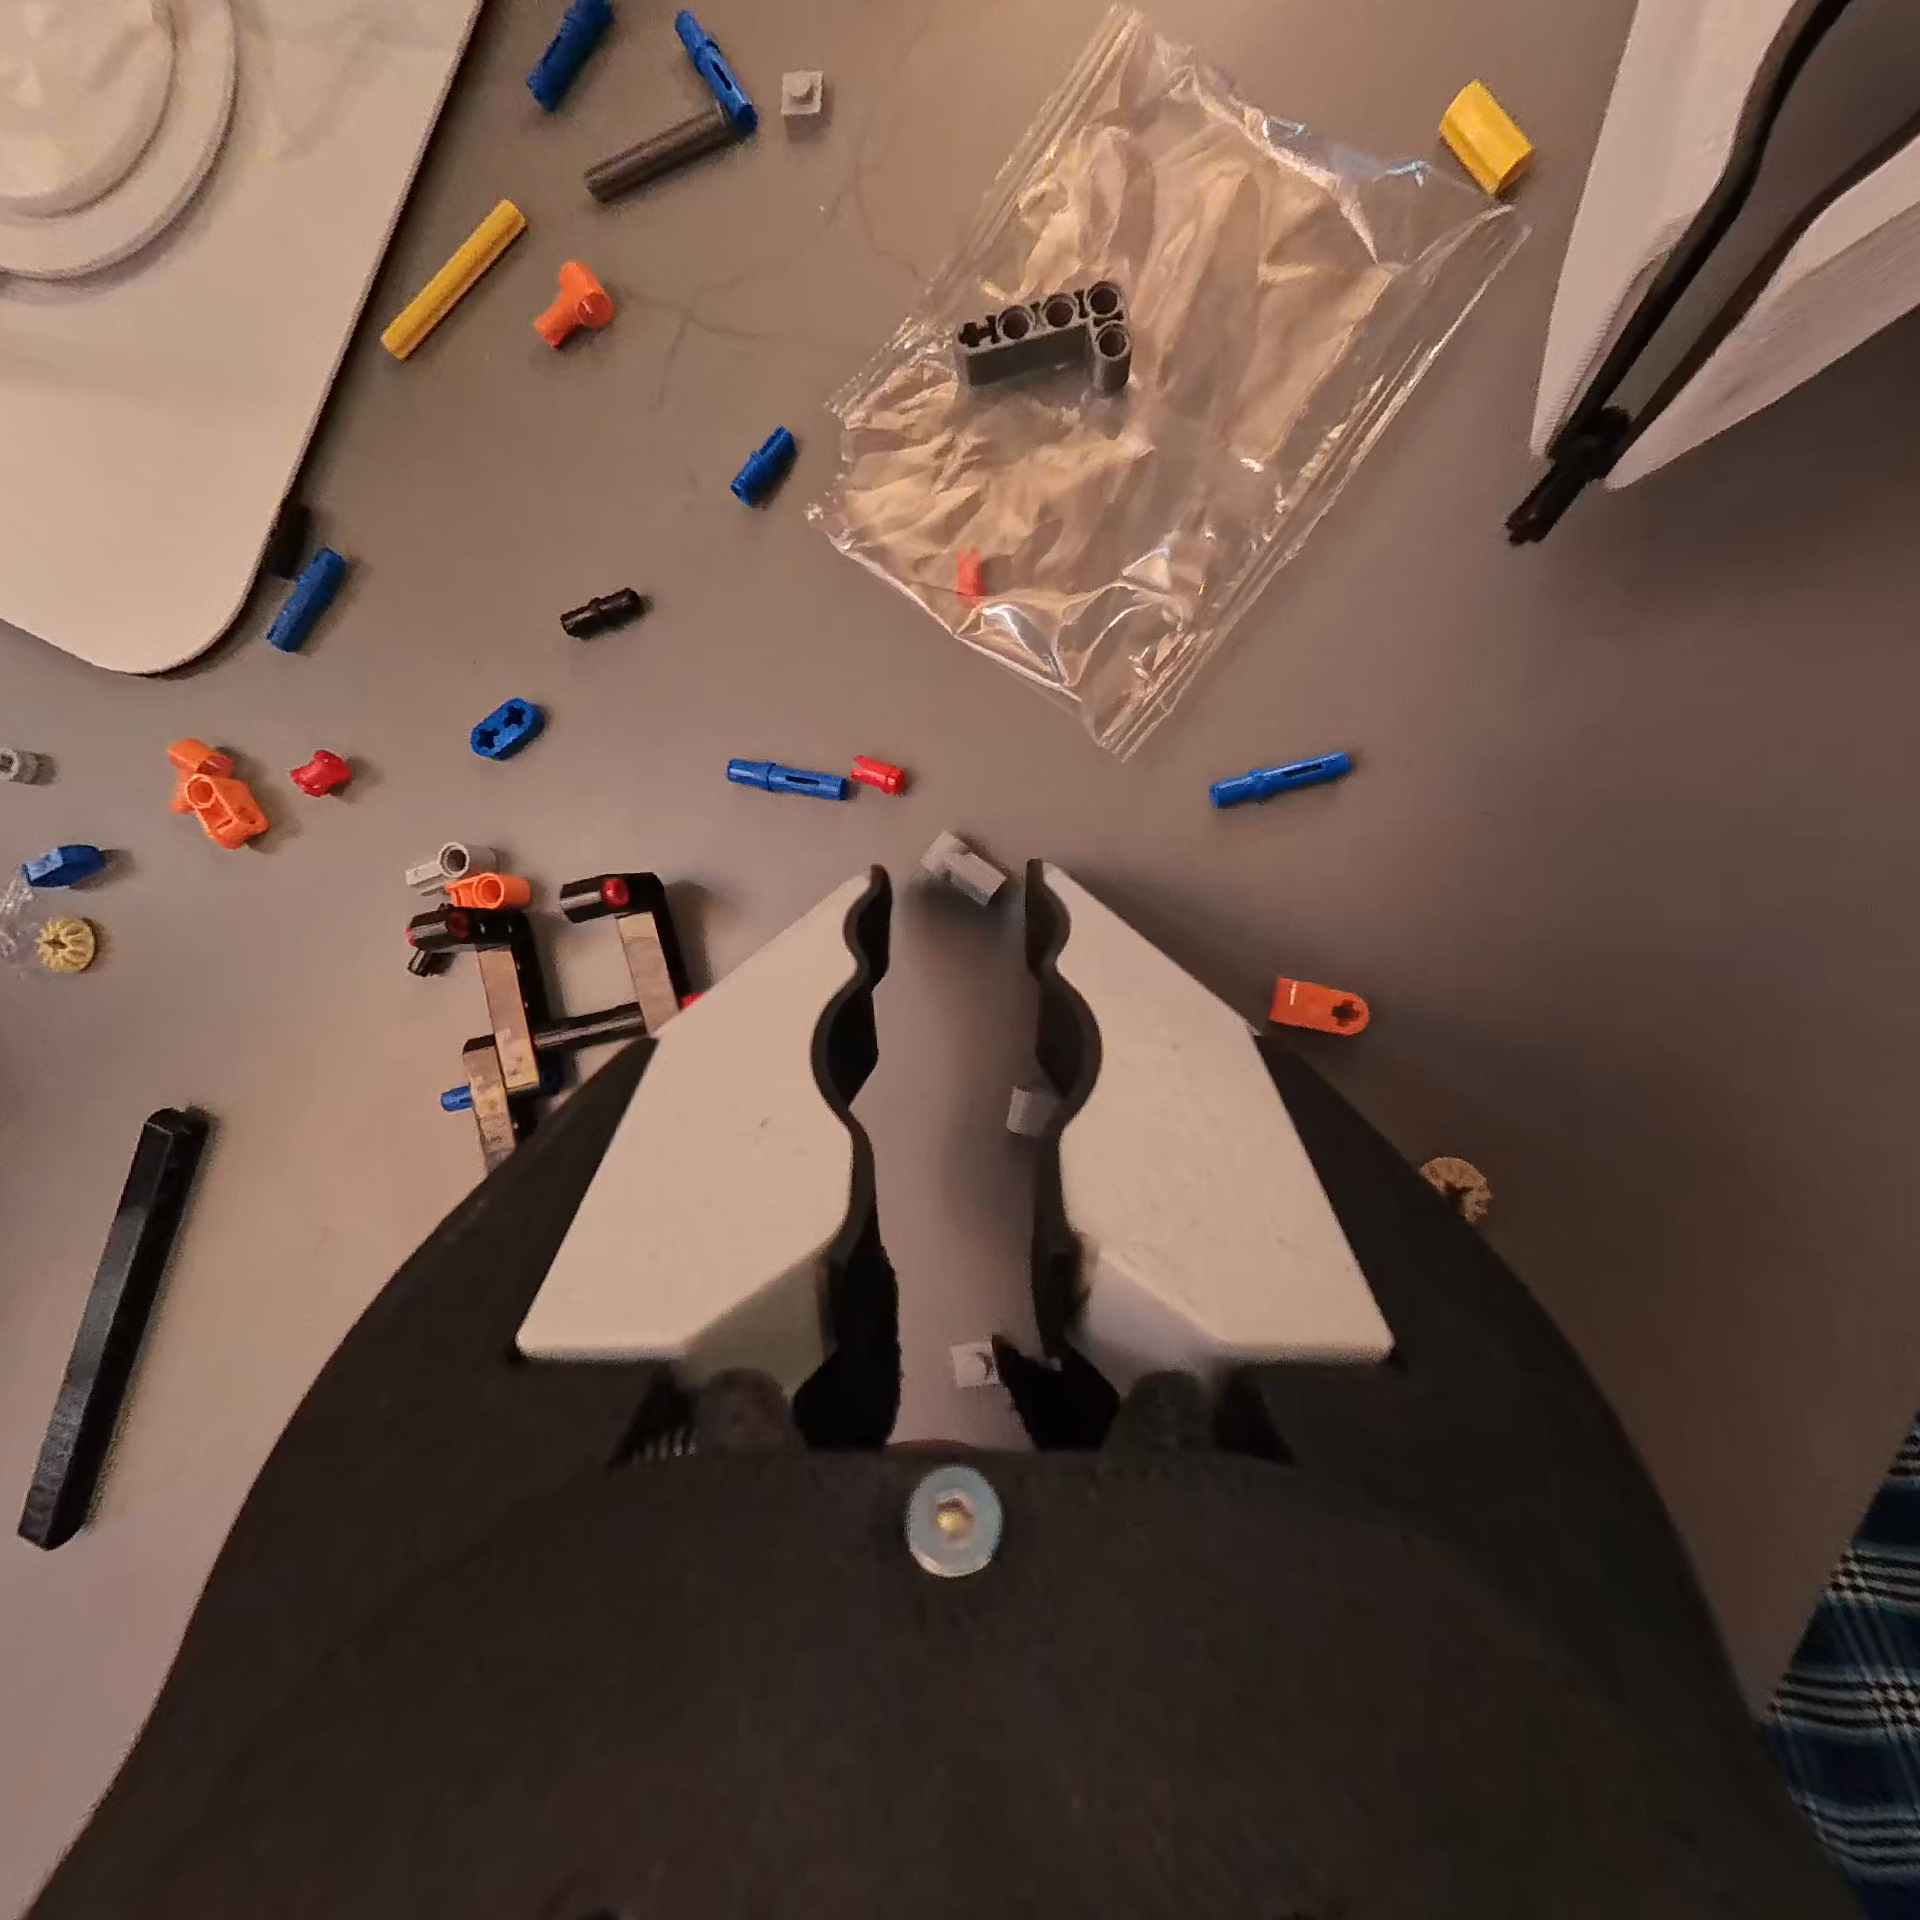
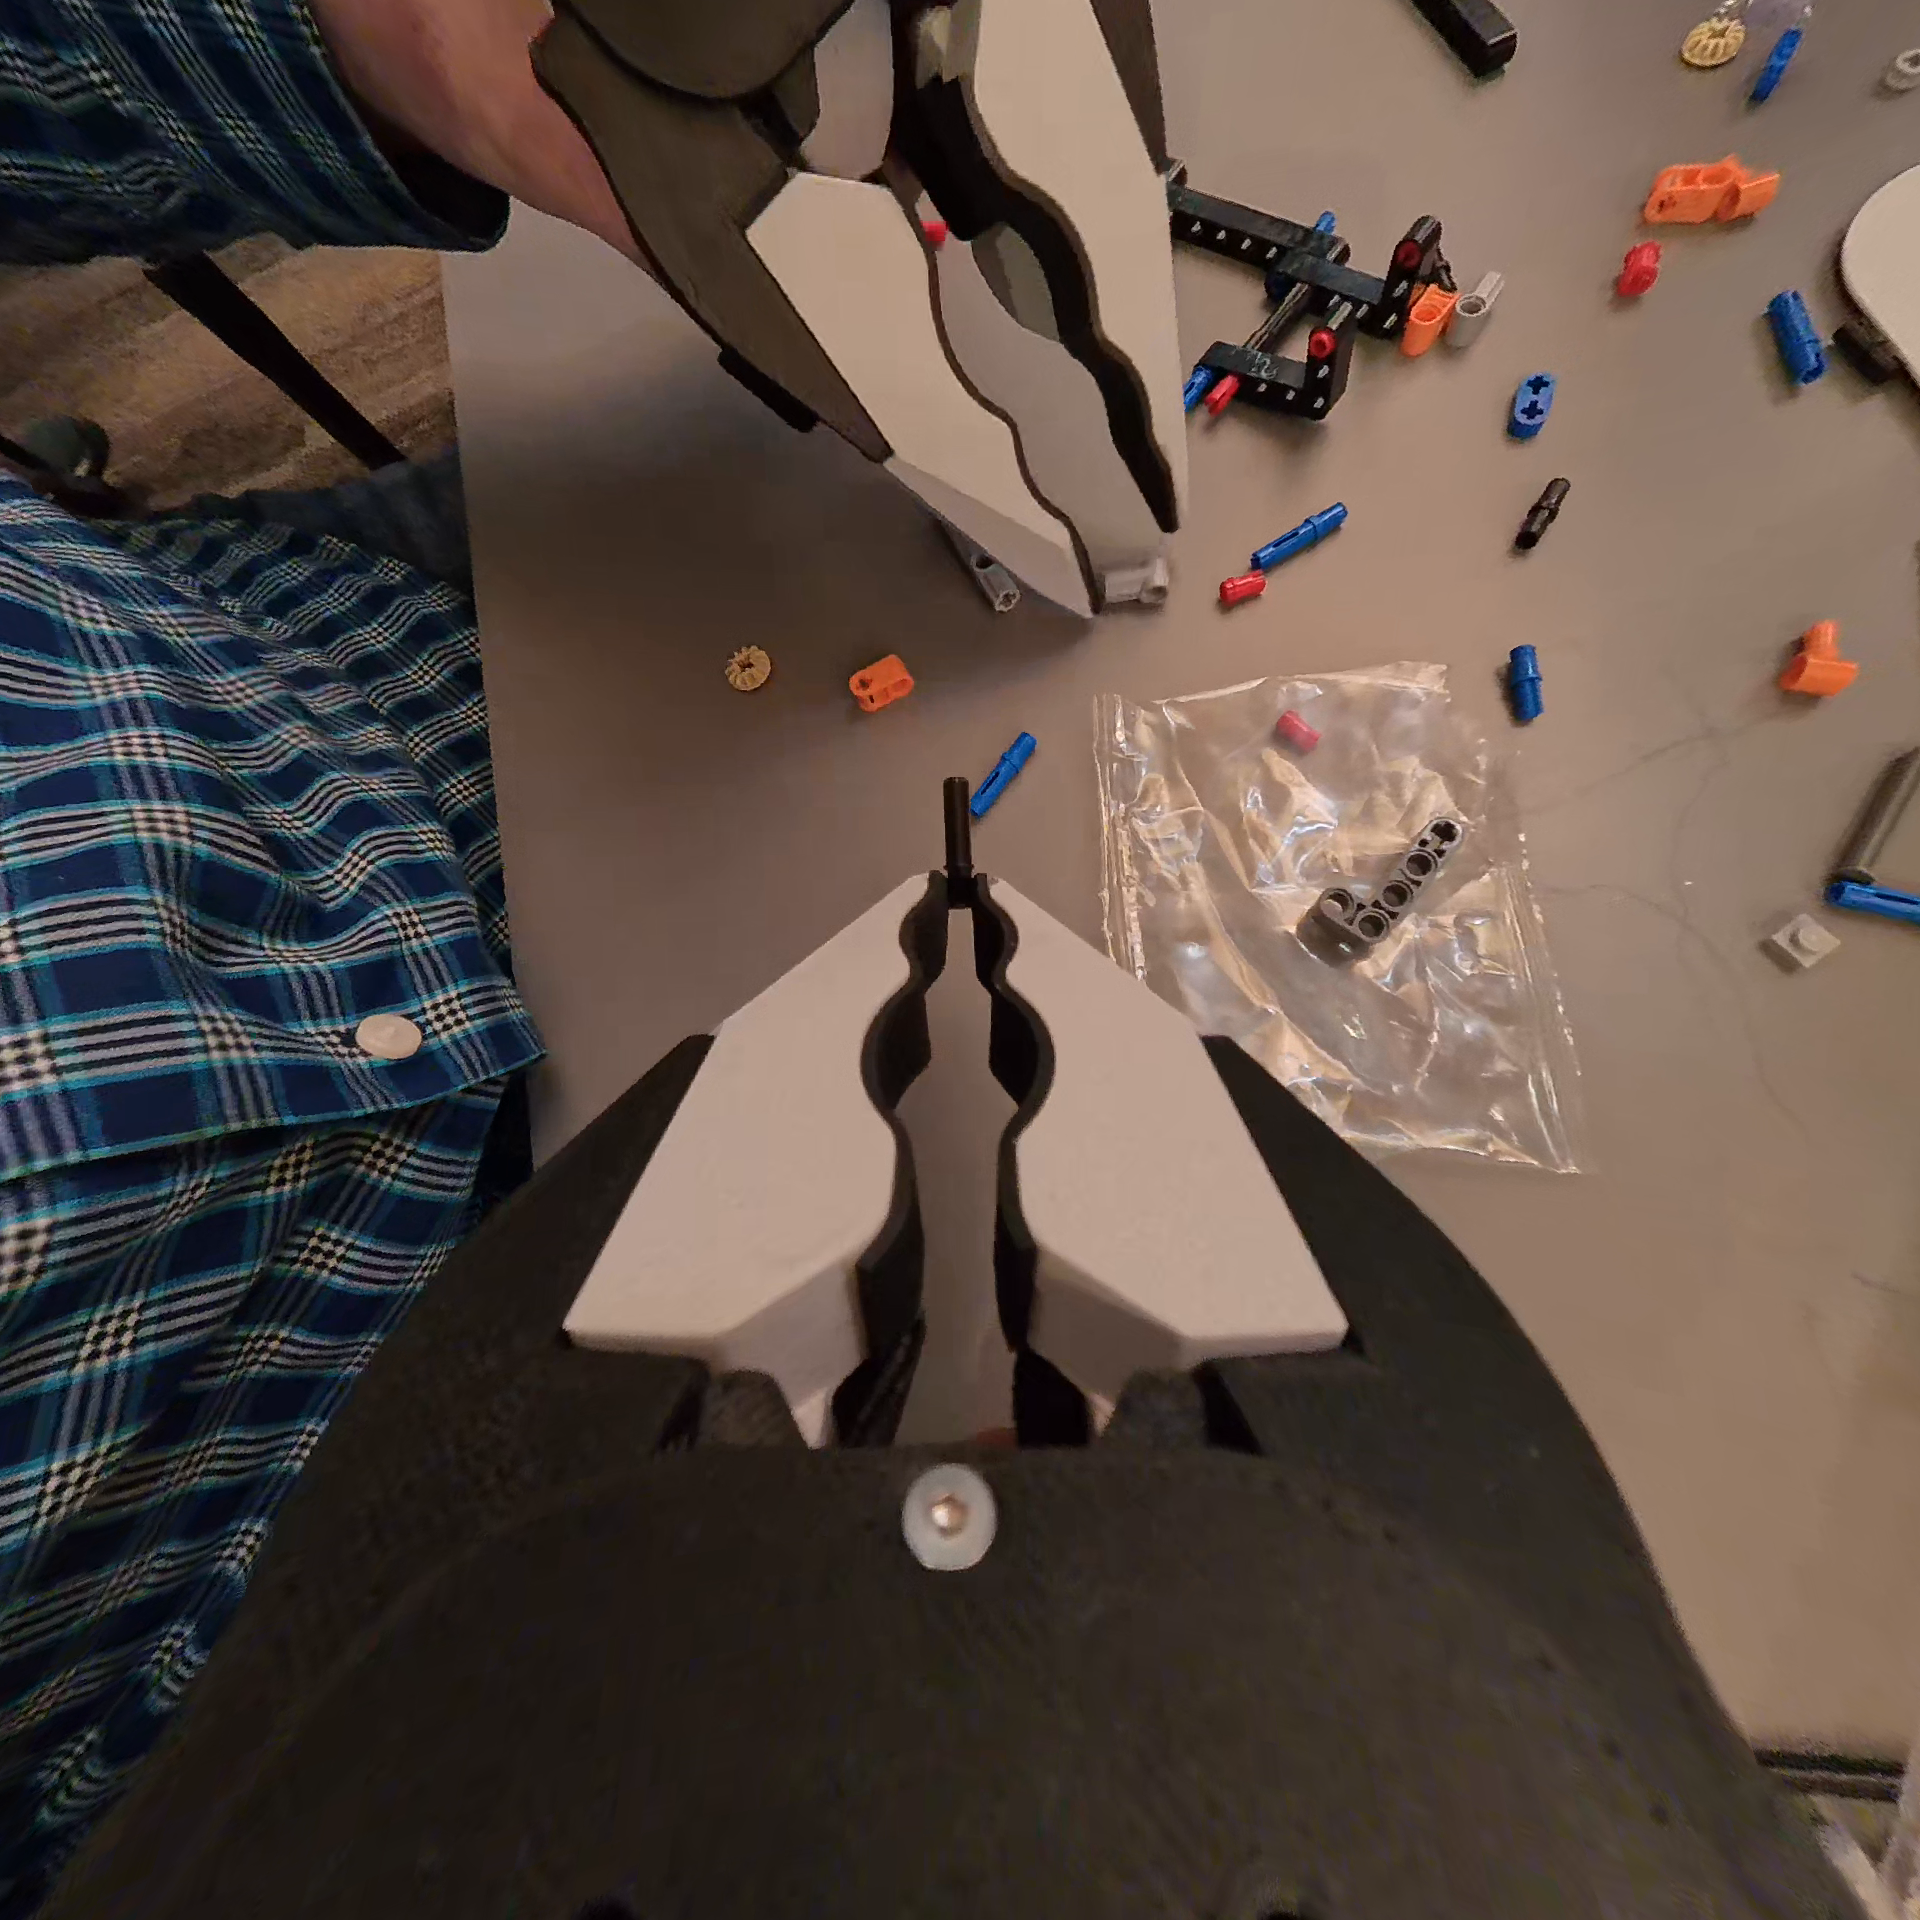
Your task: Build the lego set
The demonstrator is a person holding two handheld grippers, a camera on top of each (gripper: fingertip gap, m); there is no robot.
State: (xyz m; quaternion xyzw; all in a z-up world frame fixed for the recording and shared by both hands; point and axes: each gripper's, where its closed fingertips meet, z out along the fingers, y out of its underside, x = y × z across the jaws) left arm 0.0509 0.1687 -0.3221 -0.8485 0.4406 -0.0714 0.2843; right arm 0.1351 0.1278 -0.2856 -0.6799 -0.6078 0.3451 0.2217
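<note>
While right jaws pinch the black pin (image 2: pixel 956 831), left jaws straddle a grey piece (image 1: pixel 964 867).

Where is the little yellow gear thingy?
In the right wrist view, the tan gear lies on the grey table, just left of an orange connector, below the left gripper.

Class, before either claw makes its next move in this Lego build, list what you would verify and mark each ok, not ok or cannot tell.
1. Right claw grips the black pin at its tips: ok.
2. Pin fully seated: cannot tell.
3. Left claw open: ok.
4. Light grey piece lies at its tips, not gripped: ok.
5. Black frame assembly in reach beside left claw: ok.
6. Grey beam out of the clear bag: not ok.
</note>
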